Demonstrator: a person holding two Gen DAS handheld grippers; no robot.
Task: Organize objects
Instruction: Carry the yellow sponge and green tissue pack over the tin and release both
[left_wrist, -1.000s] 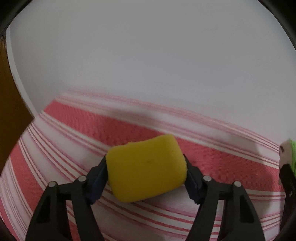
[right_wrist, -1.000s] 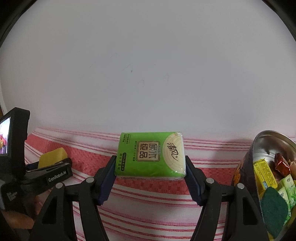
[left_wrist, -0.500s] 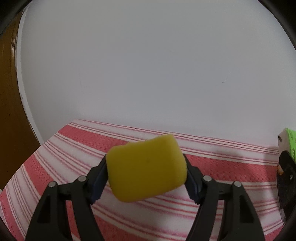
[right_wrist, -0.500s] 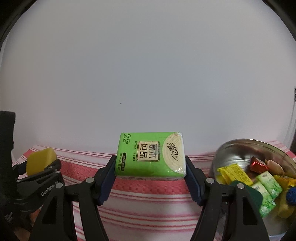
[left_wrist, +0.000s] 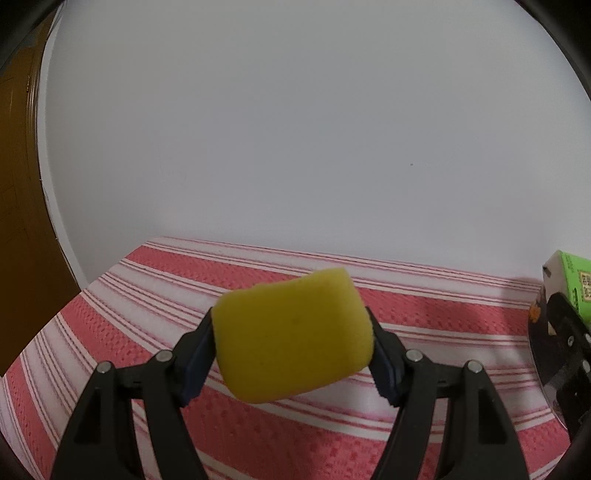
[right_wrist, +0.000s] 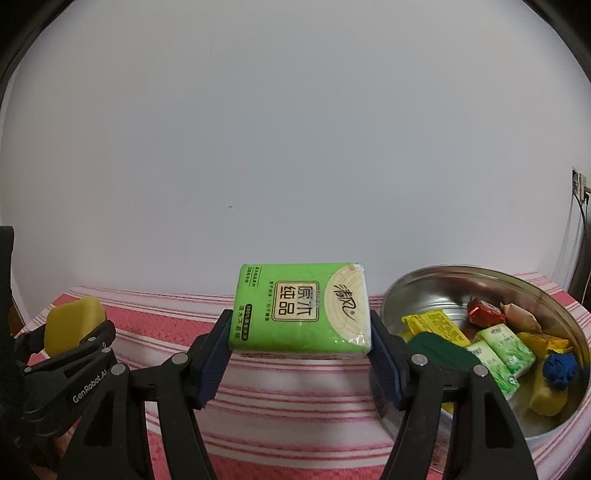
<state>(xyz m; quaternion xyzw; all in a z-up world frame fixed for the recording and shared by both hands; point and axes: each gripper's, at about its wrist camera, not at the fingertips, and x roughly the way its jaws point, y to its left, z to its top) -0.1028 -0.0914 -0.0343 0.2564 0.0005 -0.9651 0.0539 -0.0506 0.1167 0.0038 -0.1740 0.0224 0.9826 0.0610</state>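
Right, both grippers are carrying cargo above the red-and-white striped cloth. The left gripper is clamping a yellow sponge between its blue pads, long axis running pad to pad, tilted so the right end is sitting higher; the sponge is bulging fwd past the fingertips, clear of the cloth. The right gripper is squeezing a green tissue pack by its short ends, long axis level across the jaws, printed face up toward the camera, lettering reading upside down. Pack is hanging in the air, white wall behind. Just to its right, a metal bowl is sitting on the cloth w/ candies, small green packs and a dark green pad inside. In the right wrist view the sponge is showing at far left, well apart from the pack.
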